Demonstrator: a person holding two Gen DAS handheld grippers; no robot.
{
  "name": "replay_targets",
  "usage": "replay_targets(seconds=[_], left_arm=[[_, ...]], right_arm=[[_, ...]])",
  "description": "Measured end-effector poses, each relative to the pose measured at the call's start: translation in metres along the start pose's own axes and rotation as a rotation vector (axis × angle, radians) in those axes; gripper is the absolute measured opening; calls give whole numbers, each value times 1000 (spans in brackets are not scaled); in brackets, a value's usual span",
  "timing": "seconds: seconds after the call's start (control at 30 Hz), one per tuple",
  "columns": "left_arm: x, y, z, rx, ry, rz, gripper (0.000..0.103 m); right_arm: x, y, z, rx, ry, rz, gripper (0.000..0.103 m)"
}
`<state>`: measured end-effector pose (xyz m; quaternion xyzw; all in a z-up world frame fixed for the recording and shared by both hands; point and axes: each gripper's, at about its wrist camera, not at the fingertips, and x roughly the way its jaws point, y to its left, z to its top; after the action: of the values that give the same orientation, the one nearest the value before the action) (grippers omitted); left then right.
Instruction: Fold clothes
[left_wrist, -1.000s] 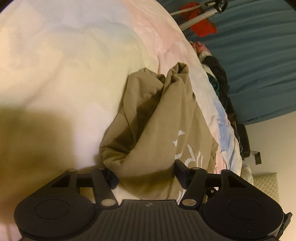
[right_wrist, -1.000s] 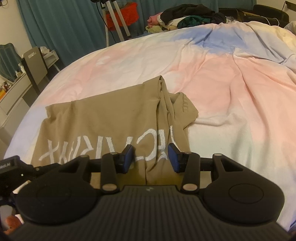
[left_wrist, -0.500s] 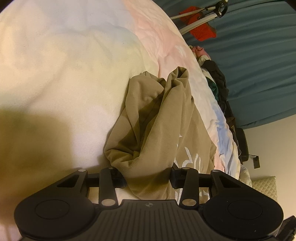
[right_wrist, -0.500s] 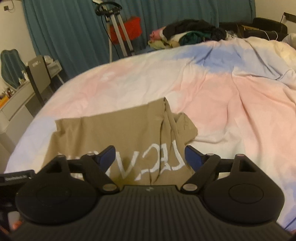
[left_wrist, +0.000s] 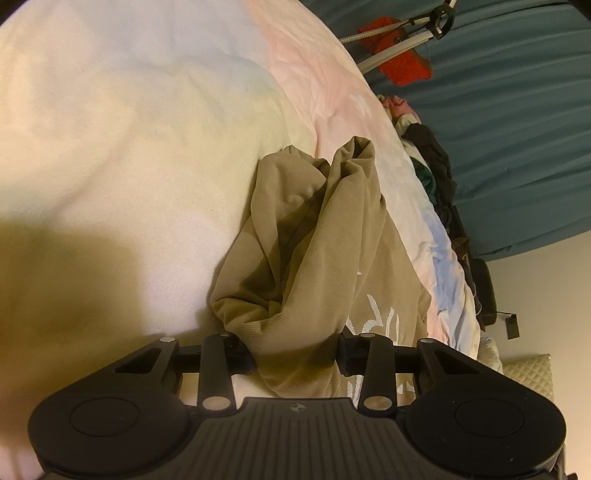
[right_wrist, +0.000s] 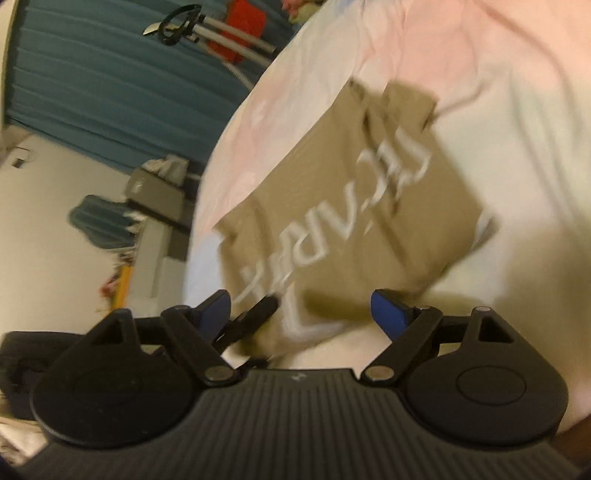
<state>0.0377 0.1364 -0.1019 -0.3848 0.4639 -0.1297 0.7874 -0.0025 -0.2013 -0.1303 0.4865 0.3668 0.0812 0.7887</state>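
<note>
A tan sweatshirt with white lettering lies partly folded on the pastel bedspread. My left gripper is closed on a bunched fold of the sweatshirt, which fills the gap between its fingers. In the right wrist view the sweatshirt lies flat and blurred, its lettering facing up. My right gripper is open and empty, tilted, just above the garment's near edge. The left gripper's finger shows at the garment's near corner.
A pile of dark and coloured clothes sits at the bed's far edge. A teal curtain and a stand with a red item lie beyond. A grey desk stands beside the bed.
My left gripper closed on the sweatshirt fold. My right gripper opened, let go of the garment, and pulled back while tilting.
</note>
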Motion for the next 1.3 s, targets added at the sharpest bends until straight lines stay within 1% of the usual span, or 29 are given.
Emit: replay_targets(seconds=[0.1,0.17,0.27,0.33,0.4,0.43,0.5,0.53,0.6,0.67,0.7,0.73,0.8,0.83,0.9,0.97,1.1,1.2,1.3], left_arm=[[-1,0,0,-6,-12,-7,40],[-1,0,0,-10,-23,-15,39],[-2,-1,0,-16,-40,-26,33],[-3,-1,0,-20,-51,-33,27],[-3,-1,0,-26,-61,-45,25],[-3,-2,0,-30,-66,-52,25],[-4,-2,0,-36,-76,-65,24],[-5,-2,0,-38,-79,-70,24],[-7,-3,-1,-37,-86,-80,23],[-8,-4,-2,-32,-92,-86,23],[-9,-5,-2,-29,-94,-89,23],[-10,-6,-3,-27,-96,-92,23],[-11,-7,-3,-25,-93,-96,23],[-11,-8,-2,-24,-92,-98,23],[-12,-12,-2,-7,-94,-94,23],[-16,-18,-3,26,-105,-89,22],[-30,-34,-3,67,-106,-90,22],[-40,-47,-3,38,-83,-105,22],[-44,-65,-3,-8,-49,-105,22]], right_arm=[[10,1,-8,16,39,29,86],[18,-8,-9,83,39,38,86],[29,-23,-8,194,34,50,85],[27,-30,-5,232,-30,42,85],[24,-39,-2,280,-92,37,84],[22,-45,0,307,-120,31,82],[20,-54,3,348,-163,7,71],[21,-56,3,348,-185,-10,69],[20,-55,6,319,-208,-46,60],[21,-56,7,314,-232,-67,55],[20,-58,8,321,-241,-73,50],[19,-61,9,331,-250,-78,49],[19,-65,12,352,-257,-74,41],[19,-65,12,350,-260,-77,39],[16,-63,13,336,-269,-81,30],[12,-58,14,316,-284,-79,26],[-8,-38,16,251,-318,-77,22],[-25,-24,23,216,-335,-79,21],[-45,-22,48,226,-358,-84,21]])
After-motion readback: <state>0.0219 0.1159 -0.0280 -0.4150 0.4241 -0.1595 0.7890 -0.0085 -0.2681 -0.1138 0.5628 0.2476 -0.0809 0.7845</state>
